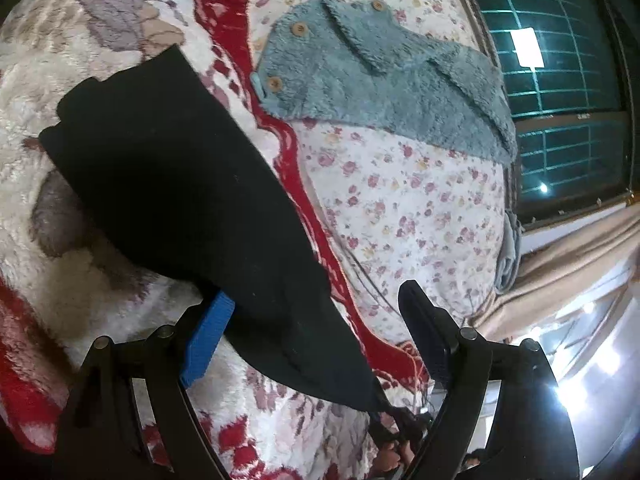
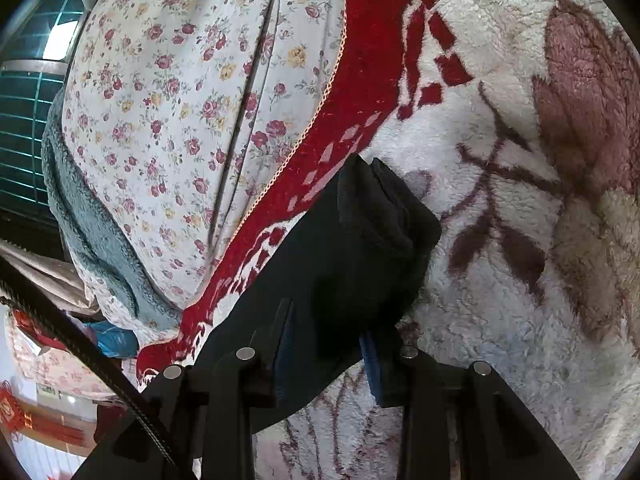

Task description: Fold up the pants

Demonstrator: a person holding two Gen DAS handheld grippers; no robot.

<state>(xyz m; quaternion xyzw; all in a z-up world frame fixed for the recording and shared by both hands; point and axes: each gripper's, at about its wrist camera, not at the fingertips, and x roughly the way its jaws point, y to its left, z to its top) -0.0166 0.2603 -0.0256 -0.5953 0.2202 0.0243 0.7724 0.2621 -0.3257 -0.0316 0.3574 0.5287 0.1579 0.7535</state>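
Left gripper: jaws spread wide, black pants draped across the gap and over the blue-padded finger, not pinched. Right gripper: jaws part-spread around a bunched fold of the pants; whether they gripped it, could not tell. Pants lay on the fleece blanket; blue fuzzy garment lay well beyond the left tips.

Floral bedding beside a dark barred window.
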